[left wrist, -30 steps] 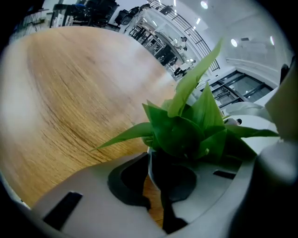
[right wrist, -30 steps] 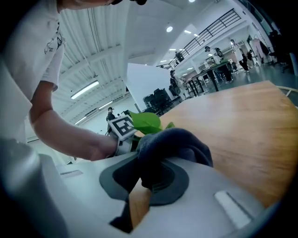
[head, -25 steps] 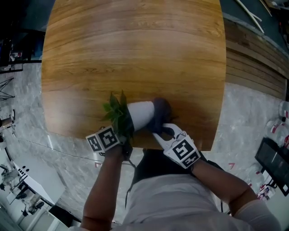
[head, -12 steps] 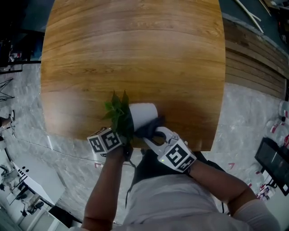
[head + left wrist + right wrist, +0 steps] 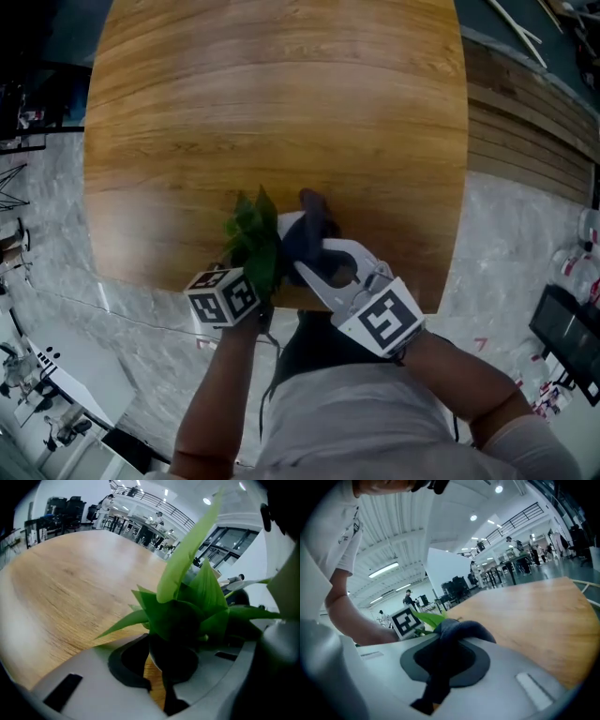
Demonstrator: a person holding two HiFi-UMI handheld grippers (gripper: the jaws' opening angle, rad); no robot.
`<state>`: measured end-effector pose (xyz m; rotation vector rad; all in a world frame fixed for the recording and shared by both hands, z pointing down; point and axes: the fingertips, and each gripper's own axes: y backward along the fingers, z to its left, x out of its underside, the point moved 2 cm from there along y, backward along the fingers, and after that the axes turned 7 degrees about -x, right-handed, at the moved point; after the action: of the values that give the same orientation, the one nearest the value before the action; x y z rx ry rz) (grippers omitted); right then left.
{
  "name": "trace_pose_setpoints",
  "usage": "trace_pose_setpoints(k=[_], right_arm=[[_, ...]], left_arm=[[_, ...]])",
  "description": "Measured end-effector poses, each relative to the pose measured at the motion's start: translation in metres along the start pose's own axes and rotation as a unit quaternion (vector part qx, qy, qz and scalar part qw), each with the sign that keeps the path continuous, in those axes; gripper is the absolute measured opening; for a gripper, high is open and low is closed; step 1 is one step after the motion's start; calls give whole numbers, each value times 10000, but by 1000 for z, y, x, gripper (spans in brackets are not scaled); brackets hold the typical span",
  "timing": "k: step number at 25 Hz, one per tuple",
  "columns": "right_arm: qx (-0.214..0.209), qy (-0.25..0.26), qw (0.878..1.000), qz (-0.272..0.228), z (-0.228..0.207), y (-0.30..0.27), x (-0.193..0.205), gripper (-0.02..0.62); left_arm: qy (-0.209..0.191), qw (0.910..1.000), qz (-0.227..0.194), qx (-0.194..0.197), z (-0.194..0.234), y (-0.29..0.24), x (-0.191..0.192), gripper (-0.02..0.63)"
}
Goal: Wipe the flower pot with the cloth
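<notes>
- Left gripper (image 5: 171, 667), at the table's near edge: jaws narrow, clamped on the dark base of the plant (image 5: 255, 234), with green leaves fanning above them.
- Flower pot (image 5: 287, 223): white and tipped on its side over the wooden table (image 5: 281, 94). It is mostly hidden between leaves and cloth, and whether it touches the table cannot be told.
- Cloth (image 5: 307, 225): dark grey and bunched, lying against the pot's wall.
- Right gripper (image 5: 314, 255): jaws pinched tight on the cloth, a fold bulging beyond the tips.
- Step in hand, as judged: wiping the pot's side. To do it well, steady the pot with the left grip. Press the cloth's bulge, not bare jaws, on the wall and stroke round it, sparing the leaves.
</notes>
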<state>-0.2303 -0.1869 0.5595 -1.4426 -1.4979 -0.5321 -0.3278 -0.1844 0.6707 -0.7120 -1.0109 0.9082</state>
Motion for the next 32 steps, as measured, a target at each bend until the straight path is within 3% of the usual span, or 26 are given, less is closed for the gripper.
trace_pose_setpoints(k=[2, 4, 7, 9, 11, 15, 17, 19, 22, 24, 27, 32], right_arm=[[0, -32, 9999, -156, -1, -8, -4, 32], [277, -236, 9992, -138, -24, -4, 13, 32], [1002, -505, 9933, 273, -76, 16, 55, 32], [1202, -736, 9885, 550, -90, 23, 72, 32], [1042, -679, 9908, 527, -77, 17, 60, 31], [329, -380, 9987, -63, -25, -5, -1, 31], [187, -410, 9987, -252, -17, -6, -11, 31], [370, -477, 9980, -160, -31, 1, 7, 31], [853, -865, 9920, 351, -72, 13, 58, 31], [943, -999, 9884, 645, -88, 18, 76, 31], [1025, -760, 9897, 647, -92, 28, 67, 31], [1315, -373, 9905, 117, -88, 63, 22, 31]], left_arm=[[-175, 9998, 7, -29, 2, -2, 3, 35], [-220, 9997, -18, -83, 4, -1, 6, 35], [-263, 9995, -126, -77, 3, 3, 3, 34], [-378, 9992, -130, -78, -2, 6, 2, 34], [-588, 9981, -131, -135, -7, 9, 0, 32], [-1125, 9931, -175, -284, -15, 12, -7, 32], [-1324, 9905, -203, -317, -18, 14, -10, 31], [-1390, 9896, -216, -317, -20, 14, -11, 31], [-1370, 9899, -246, -283, -23, 14, -13, 31], [-1333, 9904, -278, -241, -24, 14, -16, 29], [-1317, 9908, -272, -163, -34, 15, -16, 26], [-1430, 9894, -247, -4, -56, 14, -19, 20]])
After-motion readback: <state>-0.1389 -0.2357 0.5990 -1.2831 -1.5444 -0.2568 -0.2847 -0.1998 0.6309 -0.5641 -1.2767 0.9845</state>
